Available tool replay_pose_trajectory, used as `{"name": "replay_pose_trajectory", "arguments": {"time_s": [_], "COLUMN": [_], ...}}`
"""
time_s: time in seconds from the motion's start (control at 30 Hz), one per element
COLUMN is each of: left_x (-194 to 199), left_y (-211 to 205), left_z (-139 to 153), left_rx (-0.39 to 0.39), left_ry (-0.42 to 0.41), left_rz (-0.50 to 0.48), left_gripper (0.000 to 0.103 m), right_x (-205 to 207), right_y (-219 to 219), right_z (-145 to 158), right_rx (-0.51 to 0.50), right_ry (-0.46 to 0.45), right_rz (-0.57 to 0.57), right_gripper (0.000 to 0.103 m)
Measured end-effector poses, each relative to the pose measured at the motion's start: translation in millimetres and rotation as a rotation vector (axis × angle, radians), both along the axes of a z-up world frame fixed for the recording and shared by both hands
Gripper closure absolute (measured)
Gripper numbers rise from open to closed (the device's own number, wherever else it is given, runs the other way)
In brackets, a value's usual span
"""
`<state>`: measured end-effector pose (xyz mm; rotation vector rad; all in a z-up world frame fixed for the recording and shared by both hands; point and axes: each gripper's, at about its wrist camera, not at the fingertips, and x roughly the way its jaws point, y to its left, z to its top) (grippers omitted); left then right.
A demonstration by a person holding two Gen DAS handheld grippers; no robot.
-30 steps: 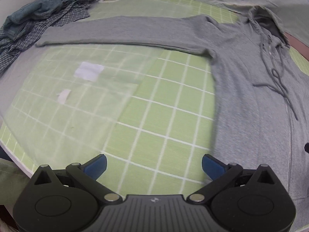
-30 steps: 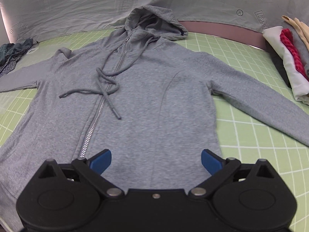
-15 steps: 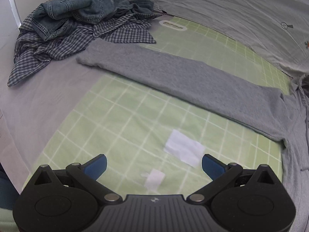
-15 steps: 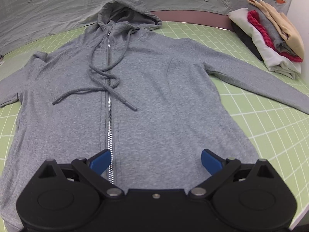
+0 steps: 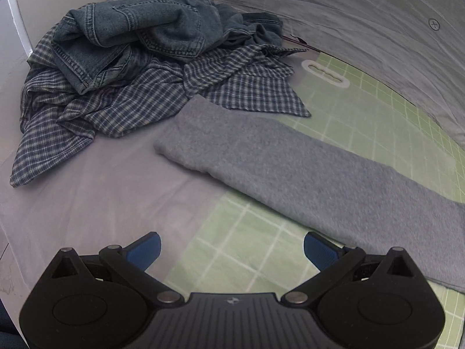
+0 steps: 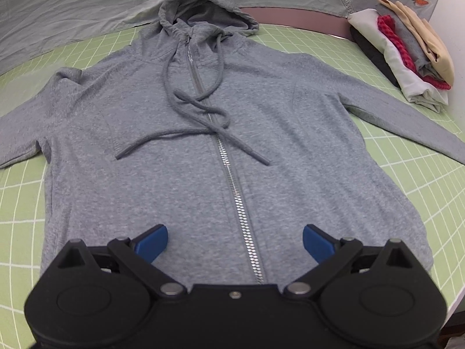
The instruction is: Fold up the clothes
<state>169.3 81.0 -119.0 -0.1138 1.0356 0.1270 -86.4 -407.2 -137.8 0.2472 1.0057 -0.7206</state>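
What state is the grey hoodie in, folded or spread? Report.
Spread. The grey hoodie lies flat, zipped, both sleeves stretched outward; no fold made yet.

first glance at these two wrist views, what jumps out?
The grey zip hoodie spread flat, face up on the green grid mat, filling the right wrist view, with the open right claw over its hem. In the left wrist view, its sleeve runs toward a rumpled heap of jeans on a plaid shirt; the left claw is open too. A folded stack sits at the mat's far right.
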Motion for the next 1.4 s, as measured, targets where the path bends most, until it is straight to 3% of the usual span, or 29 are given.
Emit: {"name": "replay_pose_trajectory", "arguments": {"time_s": [0.2,0.3,0.4,0.43,0.47,0.5,0.57,0.63,0.93,1.17,1.4], "left_x": [30,47,61,66,70,71,73,72,0,-71,-120], "left_y": [32,40,39,38,37,34,28,23,34,40,31], "left_z": [-5,-7,-12,-14,-16,-16,-16,-14,18,12,0], "left_rx": [-0.005,-0.017,-0.019,-0.018,-0.016,-0.011,0.025,0.056,0.062,0.032,0.025], "left_ry": [-0.028,-0.049,-0.046,-0.042,-0.04,-0.042,-0.037,-0.039,-0.104,-0.038,0.025], "left_rz": [0.11,0.145,0.139,0.134,0.129,0.126,0.114,0.1,0.172,0.258,0.275], "left_gripper": [0.003,0.009,0.021,0.032,0.05,0.055,0.081,0.09,0.093,0.093,0.093], "right_x": [38,52,58,58,58,58,56,54,47,42,37], "right_y": [1,2,2,2,1,1,-1,-1,-3,-3,-5], "right_z": [-4,-6,-7,-7,-8,-8,-9,-9,-11,-12,-14], "right_rx": [-0.009,-0.018,-0.03,-0.028,-0.025,-0.02,-0.01,-0.005,0.004,0.0,0.005], "right_ry": [0.021,0.044,0.068,0.066,0.064,0.06,0.051,0.042,0.002,-0.025,-0.052], "right_rz": [0.015,0.043,0.073,0.07,0.067,0.061,0.05,0.045,0.044,0.058,0.072], "right_gripper": [0.002,0.002,0.002,0.002,0.001,0.001,0.001,0.001,0.0,0.0,0.0]}}
